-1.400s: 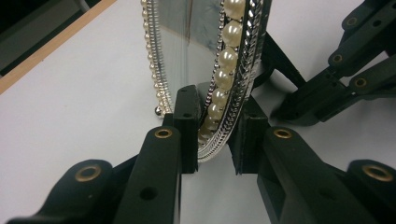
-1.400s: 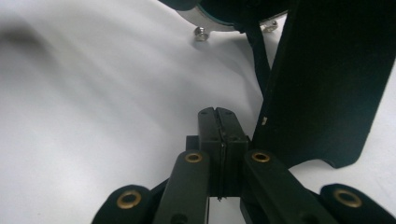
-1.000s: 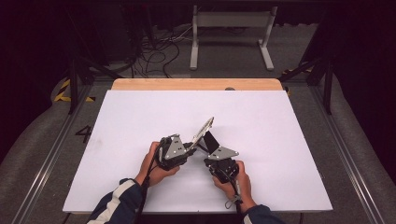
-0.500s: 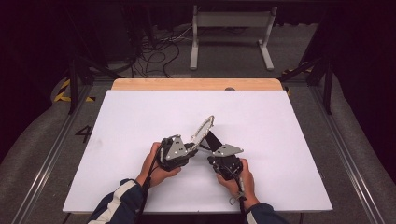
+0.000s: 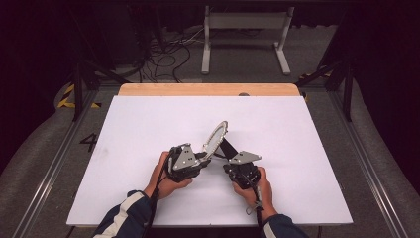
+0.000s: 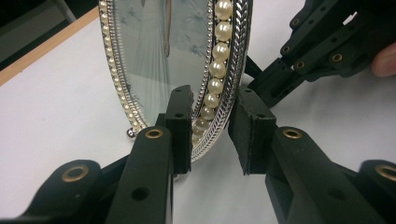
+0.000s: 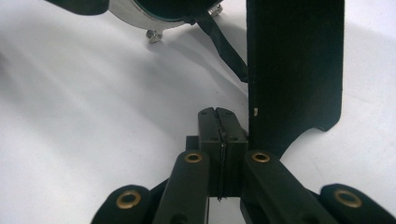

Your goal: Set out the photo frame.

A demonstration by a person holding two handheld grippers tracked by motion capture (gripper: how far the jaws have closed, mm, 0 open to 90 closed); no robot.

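Oval pearl-trimmed picture frame (image 5: 216, 138) stands tilted near the counter (image 5: 148, 119) centre, just past both hands toward 12 o'clock. Left gripper (image 6: 210, 135) straddles the frame's lower rim: one pad seems to touch the glass face, the other stands clear of the braided edge, so it looks released rather than clamped. Right gripper (image 7: 218, 140) is clenched with nothing between its jaws, sitting beside the black easel stand (image 7: 294, 65) behind the frame. My read: frame is up on its ball feet (image 7: 153, 35) with the stand swung out, so propping looks mostly done; left is letting go fully and backing both hands off. The left gripper view gives the pearls and the pad gap; the high view gives the overall lean; the right gripper view gives the stand and strap (image 7: 224, 44).
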